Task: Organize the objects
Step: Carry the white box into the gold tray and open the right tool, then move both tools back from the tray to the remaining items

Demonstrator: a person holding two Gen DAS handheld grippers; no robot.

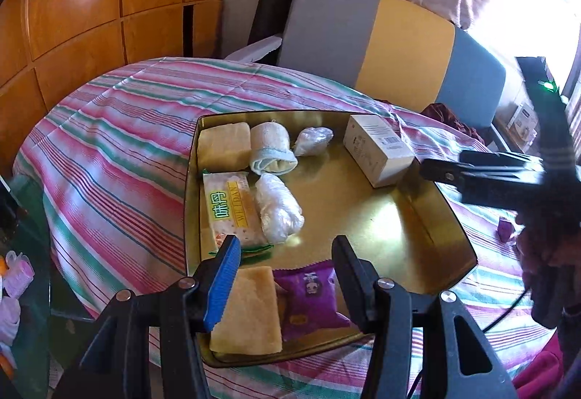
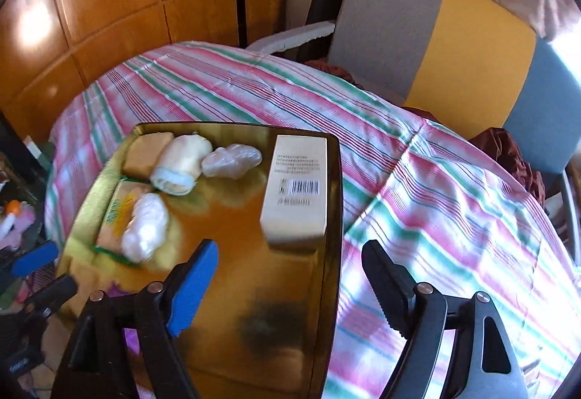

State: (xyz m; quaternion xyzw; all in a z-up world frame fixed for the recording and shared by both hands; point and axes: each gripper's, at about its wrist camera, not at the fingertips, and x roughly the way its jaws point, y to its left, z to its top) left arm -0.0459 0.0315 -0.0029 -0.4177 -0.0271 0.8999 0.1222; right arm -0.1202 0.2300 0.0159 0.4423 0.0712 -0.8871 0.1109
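Right hand-held gripper [image 2: 290, 286] hangs wide open and empty over the tray's [image 2: 332, 253] right rim.
The box [image 2: 296, 188] lies just ahead in the tray's far right corner, long axis pointing away; the left hand-held gripper [image 1: 287, 264], also open and empty, sits farther off over the near edge.

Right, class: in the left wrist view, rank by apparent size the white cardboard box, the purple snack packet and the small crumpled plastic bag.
1. White cardboard box
2. Purple snack packet, similar and nearer the camera, so unsure
3. Small crumpled plastic bag
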